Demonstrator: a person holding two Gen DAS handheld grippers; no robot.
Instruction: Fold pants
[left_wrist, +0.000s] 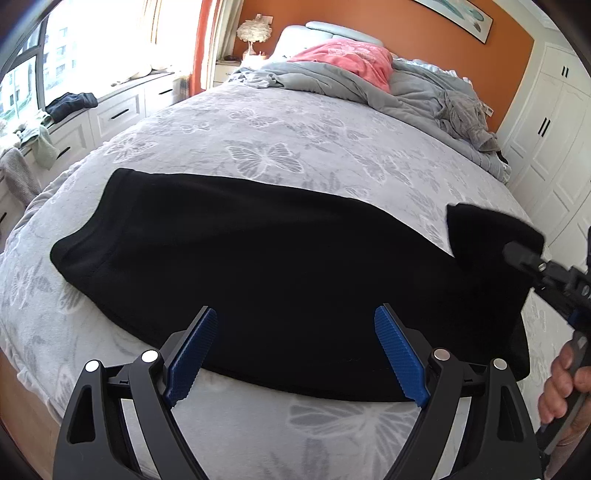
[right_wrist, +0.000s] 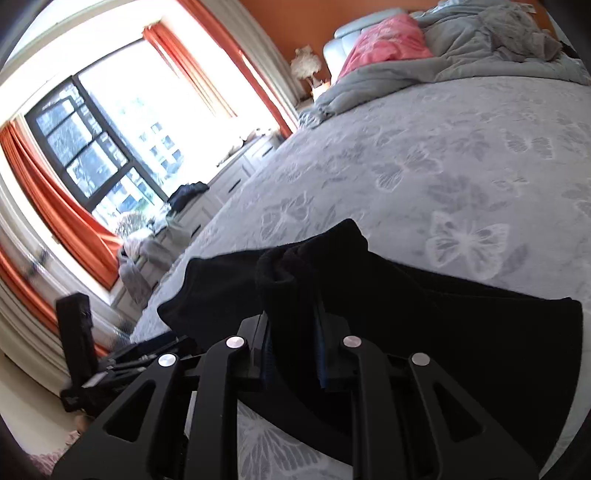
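Black pants (left_wrist: 258, 266) on the bed (left_wrist: 258, 122): soft, limp, light. Right gripper (right_wrist: 295, 354) pinches a raised end; left gripper (left_wrist: 295, 354), jaws spread, hovers at the near edge, the likely second hold.

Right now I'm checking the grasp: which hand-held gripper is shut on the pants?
The right hand-held gripper: its blue pads clamp a lifted end of the black pants. The left hand-held gripper hangs wide open above them, holding nothing.

The left gripper (left_wrist: 295, 354) hovers with its blue-padded fingers (left_wrist: 192, 354) spread wide, gripping nothing. The right gripper (right_wrist: 295, 354) is clamped on a bunched, lifted fold of black cloth, with the person's right hand (left_wrist: 565, 384) wrapped around its handle.
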